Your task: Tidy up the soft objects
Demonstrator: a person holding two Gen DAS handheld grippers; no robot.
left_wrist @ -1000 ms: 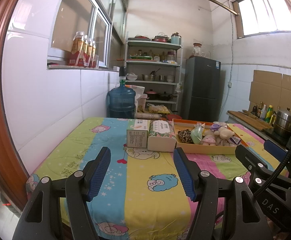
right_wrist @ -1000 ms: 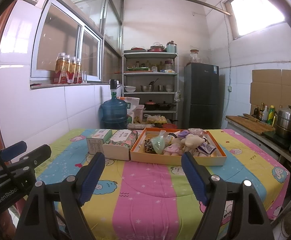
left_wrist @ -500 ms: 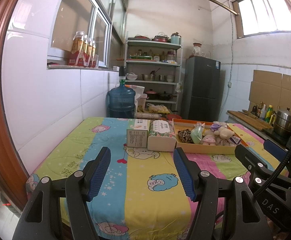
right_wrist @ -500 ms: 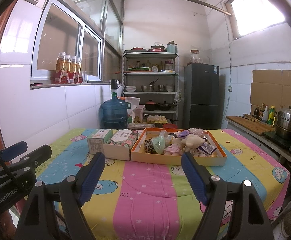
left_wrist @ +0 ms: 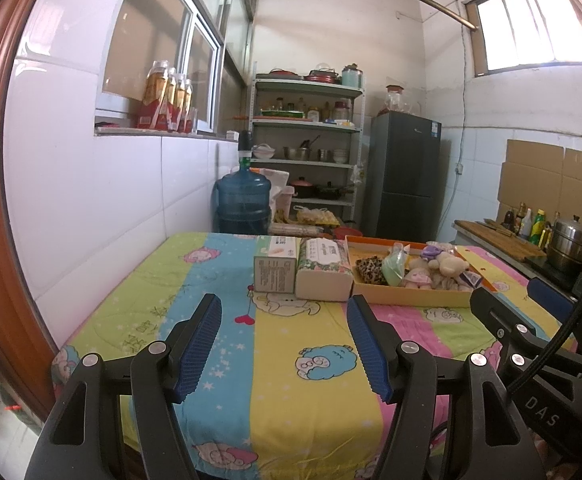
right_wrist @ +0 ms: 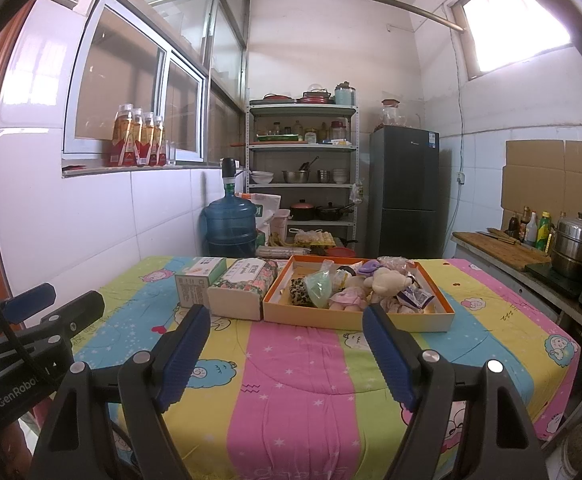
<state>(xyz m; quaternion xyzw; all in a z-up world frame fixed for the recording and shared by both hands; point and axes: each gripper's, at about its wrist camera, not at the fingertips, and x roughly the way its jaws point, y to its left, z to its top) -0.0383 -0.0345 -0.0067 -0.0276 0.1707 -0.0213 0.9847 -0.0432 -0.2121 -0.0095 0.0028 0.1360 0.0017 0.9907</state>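
Nothing has moved — my left hand-held gripper (left_wrist: 285,346) and right hand-held gripper (right_wrist: 287,350) hover wide, empty; plush soft toys (right_wrist: 371,286) fill the orange cardboard tray (right_wrist: 355,320).

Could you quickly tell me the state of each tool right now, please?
Left tool: open, holding nothing, above the table.
Right tool: open, holding nothing, short of the tray.

Tray (right_wrist: 391,322) contents — overlapping, partly hidden

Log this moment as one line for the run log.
left claw open, empty | right claw open, empty | soft toys piled in orange tray | tissue pack beside tray
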